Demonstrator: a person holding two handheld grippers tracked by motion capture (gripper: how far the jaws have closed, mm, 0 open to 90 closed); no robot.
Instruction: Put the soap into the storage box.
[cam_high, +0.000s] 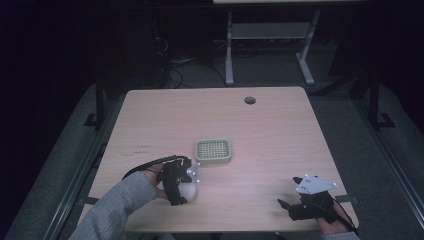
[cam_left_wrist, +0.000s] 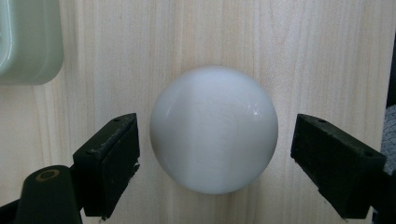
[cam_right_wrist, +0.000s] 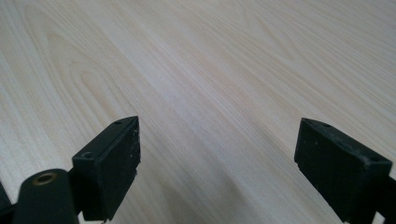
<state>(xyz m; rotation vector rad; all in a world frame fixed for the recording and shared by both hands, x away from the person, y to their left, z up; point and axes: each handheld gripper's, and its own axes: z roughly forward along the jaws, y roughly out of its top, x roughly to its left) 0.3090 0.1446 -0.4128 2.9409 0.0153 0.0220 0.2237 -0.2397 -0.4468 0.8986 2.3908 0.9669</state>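
**Left gripper poised around the white ball**

The smooth, glossy white ball (cam_left_wrist: 214, 129) sits on the pale wood-grain table (cam_high: 280, 130), just in front of the pale green, rounded-square soap tray with a gridded top (cam_high: 213, 151), on the person's side of it. The left gripper (cam_left_wrist: 215, 163) hangs over the ball with its jaws spread, one black block on either side; narrow gaps of bare wood show between each block and the ball, so nothing is pinched yet.

This looks like the moment just ahead of a grasp. The next move, as I judge it, calls for closing the jaws evenly across the ball's widest part: a hard, slick sphere could squirt out if the blocks meet it too high or off-centre.

The right gripper (cam_high: 303, 206) rests well to the right of the tray, near the table's front edge, a grey three-cornered plate on its top. Its jaws are spread too, with plain matte wood between them.
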